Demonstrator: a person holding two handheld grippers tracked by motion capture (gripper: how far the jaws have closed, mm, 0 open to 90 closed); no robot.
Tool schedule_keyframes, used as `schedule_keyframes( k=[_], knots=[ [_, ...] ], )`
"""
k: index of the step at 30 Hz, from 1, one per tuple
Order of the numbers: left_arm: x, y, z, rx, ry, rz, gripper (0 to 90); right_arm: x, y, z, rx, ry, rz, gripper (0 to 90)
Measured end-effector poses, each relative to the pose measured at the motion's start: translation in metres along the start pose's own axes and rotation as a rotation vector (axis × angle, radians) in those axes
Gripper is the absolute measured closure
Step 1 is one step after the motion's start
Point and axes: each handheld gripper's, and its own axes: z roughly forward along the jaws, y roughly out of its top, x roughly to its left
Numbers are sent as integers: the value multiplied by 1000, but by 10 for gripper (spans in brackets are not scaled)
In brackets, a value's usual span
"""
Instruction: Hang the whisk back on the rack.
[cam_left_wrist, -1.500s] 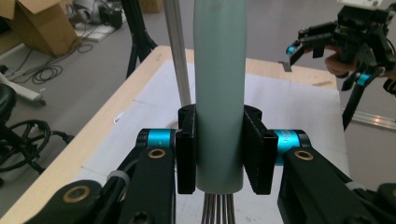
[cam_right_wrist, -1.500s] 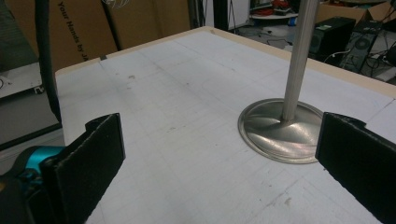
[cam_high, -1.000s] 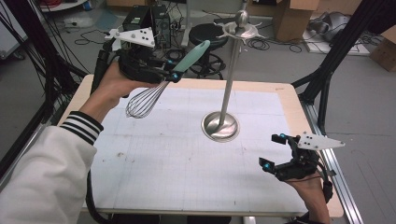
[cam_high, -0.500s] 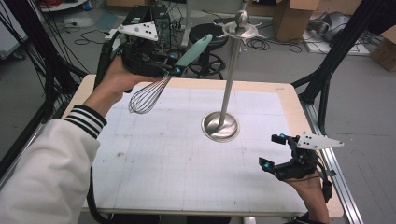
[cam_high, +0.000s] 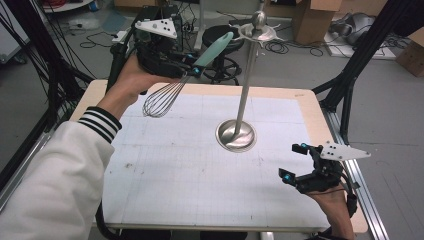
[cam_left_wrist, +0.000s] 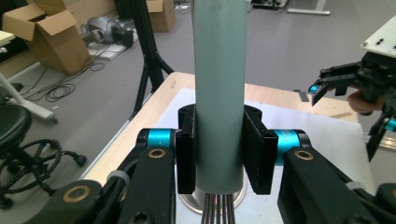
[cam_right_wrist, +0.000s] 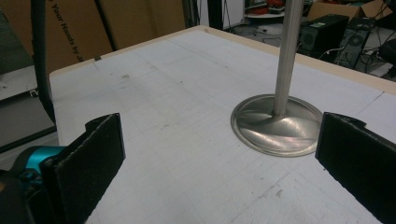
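**Whisk held aloft in your left gripper**

Whisk (cam_high: 181, 82): your left gripper (cam_high: 192, 66) has its jaws clamped on the teal handle (cam_left_wrist: 219, 88), wires hanging low, above the table's (cam_high: 200, 200) far left corner. Your right gripper (cam_high: 294, 162) sits near the right front edge, jaws spread wide and empty, just beside the metal stand (cam_high: 236, 134).

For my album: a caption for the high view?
Left gripper lifts a whisk beside a metal stand.

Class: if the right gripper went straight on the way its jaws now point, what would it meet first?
Probably the round base of the metal stand, ahead between the open right gripper jaws; depth is hard to judge.
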Motion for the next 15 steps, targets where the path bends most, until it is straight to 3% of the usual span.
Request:
schedule_keyframes(
  k=[15],
  knots=[
    [0, 4, 15, 19, -6, 10, 694, -2, -1, -1, -4, 0, 9, 1]
  ],
)
